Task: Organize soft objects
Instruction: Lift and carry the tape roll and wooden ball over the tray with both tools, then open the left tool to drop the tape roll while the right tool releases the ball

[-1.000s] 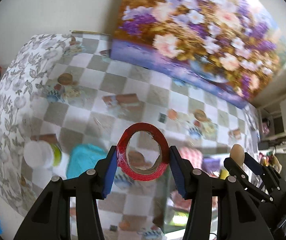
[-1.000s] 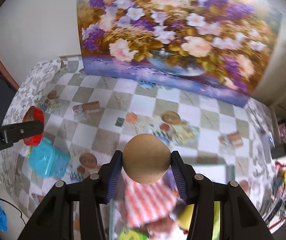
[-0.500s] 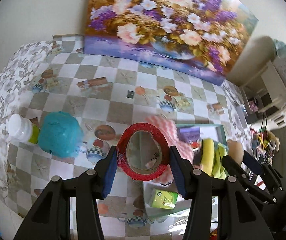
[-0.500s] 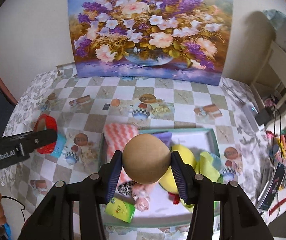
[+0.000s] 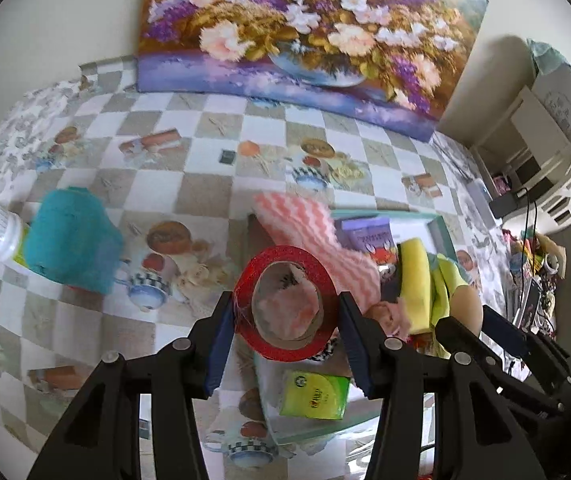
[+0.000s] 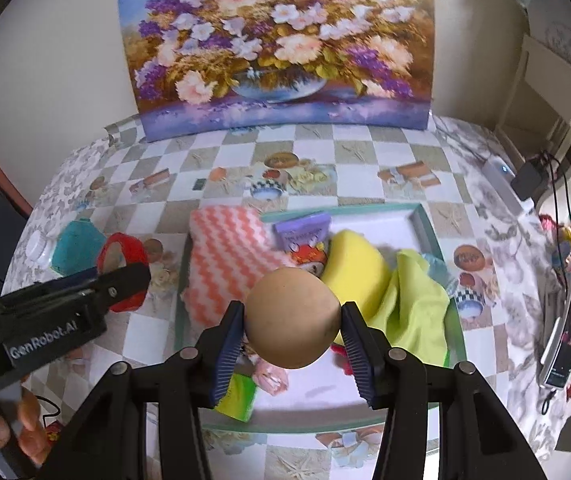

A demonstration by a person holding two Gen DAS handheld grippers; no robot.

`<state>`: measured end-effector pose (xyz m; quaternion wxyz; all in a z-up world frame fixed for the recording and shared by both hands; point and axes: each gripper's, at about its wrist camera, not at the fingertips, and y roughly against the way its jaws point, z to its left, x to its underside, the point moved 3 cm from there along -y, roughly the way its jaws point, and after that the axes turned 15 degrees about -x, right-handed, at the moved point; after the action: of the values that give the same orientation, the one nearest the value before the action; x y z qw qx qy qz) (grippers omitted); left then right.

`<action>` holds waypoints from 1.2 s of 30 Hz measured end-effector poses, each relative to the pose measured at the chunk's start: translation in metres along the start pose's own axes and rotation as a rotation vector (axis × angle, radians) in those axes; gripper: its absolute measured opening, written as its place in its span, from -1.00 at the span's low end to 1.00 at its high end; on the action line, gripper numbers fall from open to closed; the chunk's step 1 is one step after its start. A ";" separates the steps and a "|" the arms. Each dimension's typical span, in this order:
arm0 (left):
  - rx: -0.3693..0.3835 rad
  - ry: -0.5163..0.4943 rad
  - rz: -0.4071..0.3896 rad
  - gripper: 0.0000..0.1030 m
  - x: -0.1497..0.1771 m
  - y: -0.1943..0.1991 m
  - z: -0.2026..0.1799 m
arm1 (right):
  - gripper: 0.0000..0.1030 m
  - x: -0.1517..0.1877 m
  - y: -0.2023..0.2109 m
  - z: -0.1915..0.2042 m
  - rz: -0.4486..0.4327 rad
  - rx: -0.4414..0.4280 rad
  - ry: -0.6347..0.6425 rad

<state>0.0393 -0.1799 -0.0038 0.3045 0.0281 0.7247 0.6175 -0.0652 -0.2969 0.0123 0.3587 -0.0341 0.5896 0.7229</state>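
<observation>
Holding a red tape roll (image 5: pixel 285 304) in our left gripper (image 5: pixel 285 320) jaws, a tan ball (image 6: pixel 292 318) in our right gripper (image 6: pixel 292 344) jaws, both above the desk's tray (image 6: pixel 431 232); pink cloth (image 6: pixel 225 256) at ten o'clock.

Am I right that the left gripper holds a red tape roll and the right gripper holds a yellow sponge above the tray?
Not quite. The right gripper holds a tan ball, not the yellow sponge, which lies in the tray; the right wrist view shows this. The rest stands: the left gripper holds the red tape roll.
</observation>
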 end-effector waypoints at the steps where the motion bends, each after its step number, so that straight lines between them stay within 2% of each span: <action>1: 0.008 -0.005 0.012 0.01 0.002 -0.004 -0.003 | 0.01 0.002 -0.003 -0.005 0.012 0.009 -0.010; 6: 0.026 -0.030 0.029 0.02 0.009 -0.009 -0.015 | 0.01 0.012 -0.013 -0.024 0.061 0.055 -0.041; 10: 0.028 -0.061 0.049 0.02 0.019 -0.013 -0.022 | 0.01 0.017 -0.018 -0.031 0.081 0.048 -0.062; 14: 0.041 -0.105 0.086 0.02 0.030 -0.021 -0.033 | 0.03 0.024 -0.030 -0.039 0.128 0.054 -0.086; 17: 0.024 -0.136 0.118 0.02 0.037 -0.034 -0.042 | 0.03 0.032 -0.043 -0.046 0.174 0.056 -0.110; 22: 0.018 -0.140 0.168 0.02 0.045 -0.050 -0.044 | 0.03 0.039 -0.056 -0.050 0.222 0.050 -0.121; 36: 0.021 -0.116 0.219 0.02 0.048 -0.064 -0.040 | 0.05 0.044 -0.068 -0.049 0.270 0.072 -0.107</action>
<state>0.0028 -0.2102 -0.0795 0.2765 0.1459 0.7048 0.6368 -0.0781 -0.3155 -0.0799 0.2900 0.0973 0.5944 0.7437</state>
